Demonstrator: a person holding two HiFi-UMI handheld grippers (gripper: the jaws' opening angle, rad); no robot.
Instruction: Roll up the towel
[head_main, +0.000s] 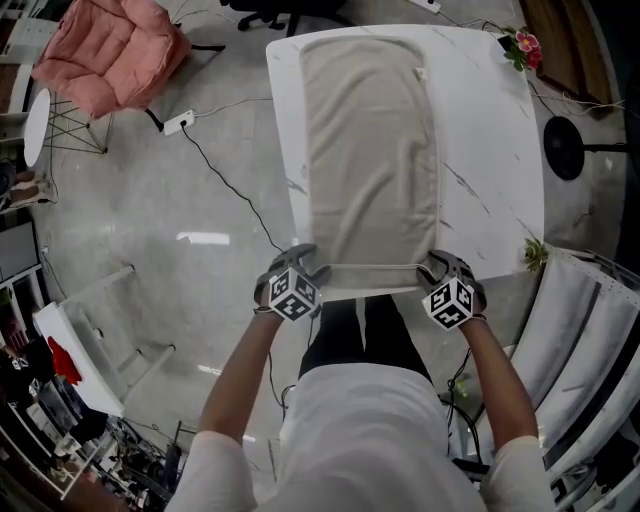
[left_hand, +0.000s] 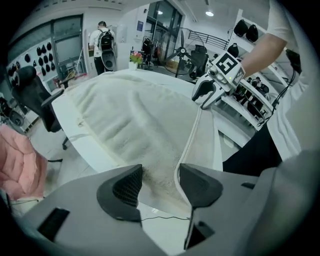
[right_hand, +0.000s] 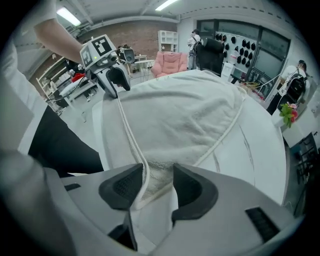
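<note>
Your arms (head_main: 238, 375) are reaching down to the near edge of the table (head_main: 495, 150), where the towel (head_main: 370, 150) is lying flat and lengthwise, not yet rolled. Left hand-held gripper (head_main: 304, 262) is sitting at its near left corner and right hand-held gripper (head_main: 437, 264) at its near right corner, both with jaws standing apart, hem lying between the pads, unpinched. Looks like you're setting up the first turn; next you're needing to close on both corners together and turn the edge over evenly.
</note>
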